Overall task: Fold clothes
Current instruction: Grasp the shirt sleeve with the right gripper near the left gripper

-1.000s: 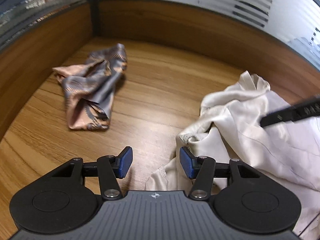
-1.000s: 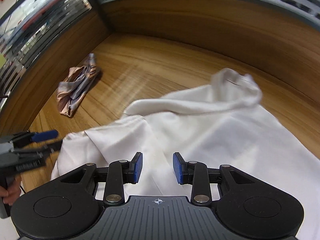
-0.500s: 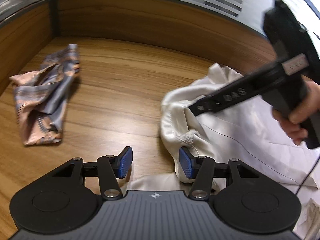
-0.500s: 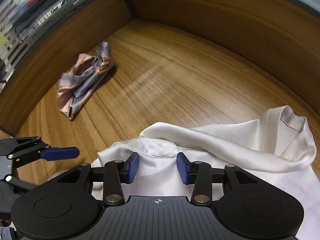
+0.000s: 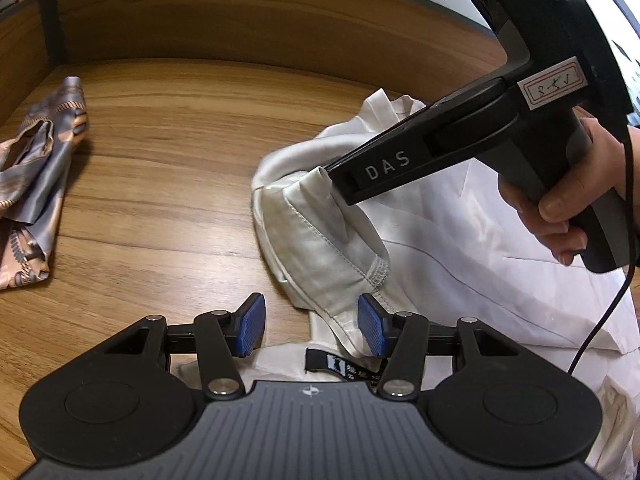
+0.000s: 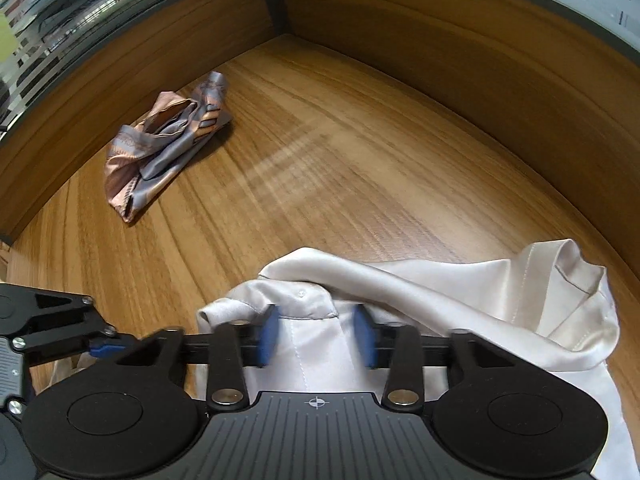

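Now, white shirt (image 5: 460, 240) bunched, collar (image 6: 568, 264) far-right, right tongs (image 6: 316, 334) astride

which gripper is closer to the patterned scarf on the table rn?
Left, as far as the views show. Left gripper sits on the scarf side of the white shirt; right gripper is over the shirt, farther off.

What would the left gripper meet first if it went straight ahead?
Most likely the bunched cream satin shirt, which lies right in front of the open left gripper; depth is uncertain.

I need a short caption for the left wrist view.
Open left gripper near a white shirt lifted by the right gripper.
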